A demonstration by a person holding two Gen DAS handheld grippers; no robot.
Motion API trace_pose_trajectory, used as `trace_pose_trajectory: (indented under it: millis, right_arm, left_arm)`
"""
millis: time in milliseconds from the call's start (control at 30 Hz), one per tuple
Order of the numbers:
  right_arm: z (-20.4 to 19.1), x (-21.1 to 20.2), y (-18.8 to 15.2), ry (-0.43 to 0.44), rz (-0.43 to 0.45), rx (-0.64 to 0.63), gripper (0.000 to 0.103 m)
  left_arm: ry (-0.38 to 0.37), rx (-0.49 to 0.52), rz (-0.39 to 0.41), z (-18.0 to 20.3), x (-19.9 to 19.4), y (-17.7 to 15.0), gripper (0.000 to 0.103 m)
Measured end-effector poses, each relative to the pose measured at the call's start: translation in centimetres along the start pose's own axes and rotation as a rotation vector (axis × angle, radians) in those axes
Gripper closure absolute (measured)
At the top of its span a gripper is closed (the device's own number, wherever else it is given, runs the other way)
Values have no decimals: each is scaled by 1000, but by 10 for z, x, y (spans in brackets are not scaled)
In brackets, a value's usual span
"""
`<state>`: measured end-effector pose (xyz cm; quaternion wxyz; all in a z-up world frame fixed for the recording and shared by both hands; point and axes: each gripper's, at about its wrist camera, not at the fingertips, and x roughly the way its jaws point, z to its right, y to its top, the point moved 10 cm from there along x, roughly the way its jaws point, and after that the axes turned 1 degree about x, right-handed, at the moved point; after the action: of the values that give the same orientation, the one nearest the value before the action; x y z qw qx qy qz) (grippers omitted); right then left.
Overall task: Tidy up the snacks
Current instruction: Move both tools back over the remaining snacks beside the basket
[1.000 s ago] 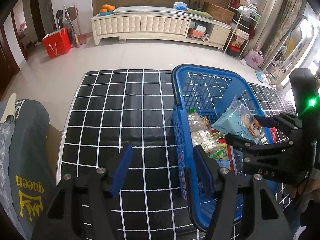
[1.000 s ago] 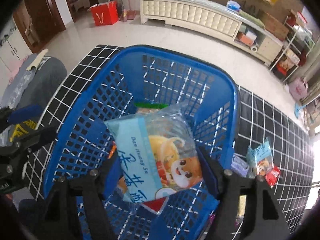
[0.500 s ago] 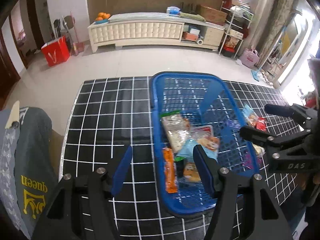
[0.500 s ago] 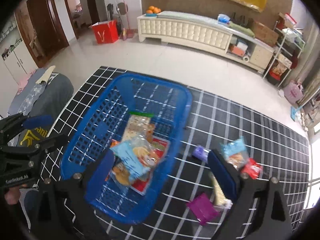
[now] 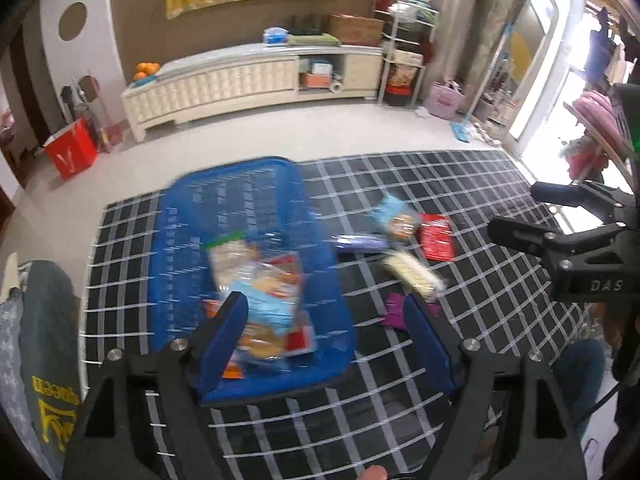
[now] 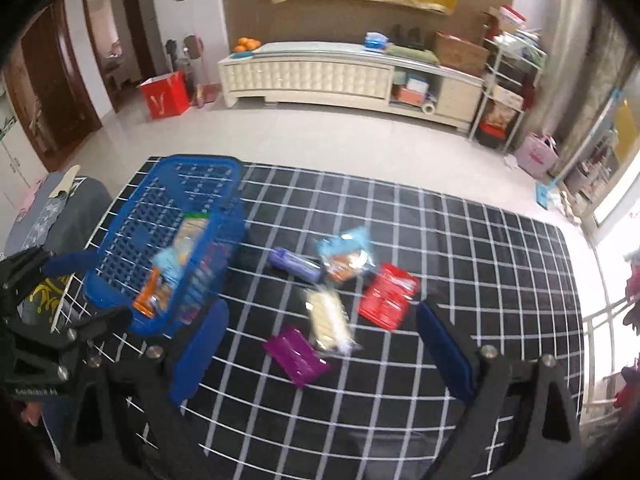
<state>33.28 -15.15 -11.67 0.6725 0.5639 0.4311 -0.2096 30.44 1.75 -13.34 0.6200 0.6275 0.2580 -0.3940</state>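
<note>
Above the mat point(image 6: 460, 240), both jaws wide, empty

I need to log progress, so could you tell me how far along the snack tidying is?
Done: several packets already lie in the blue basket. In hand: nothing; the left gripper and right gripper are both open and empty, the left's jaws having just been opening. Left: five snacks on the mat beside the basket: a lavender pack, a light blue bag, a red packet, a pale cracker pack and a purple packet.
</note>
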Motion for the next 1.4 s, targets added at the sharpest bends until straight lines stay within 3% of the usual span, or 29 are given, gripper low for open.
trace_pose_trajectory:
  millis: [67, 300, 700, 867, 1033, 1400]
  right_arm:
    - [17, -1, -7, -5, -6, 17, 6]
    - [69, 7, -33, -17, -26, 69, 6]
    - [131, 53, -56, 2, -93, 143, 6]
    - [148, 81, -59, 6, -129, 158, 6]
    - [156, 113, -65, 20, -175, 174, 6]
    - [169, 149, -71, 45, -207, 199, 6]
  left_arm:
    - [-13, 8, -16, 21, 8, -2, 18]
    - [-34, 36, -76, 84, 41, -8, 18]
    - [-50, -5, -177, 138, 110, 2, 18]
    - [-14, -36, -227, 140, 150, 7, 18]
    - [-36, -98, -303, 138, 197, 4, 19]
    - [-14, -164, -383, 121, 254, -4, 19]
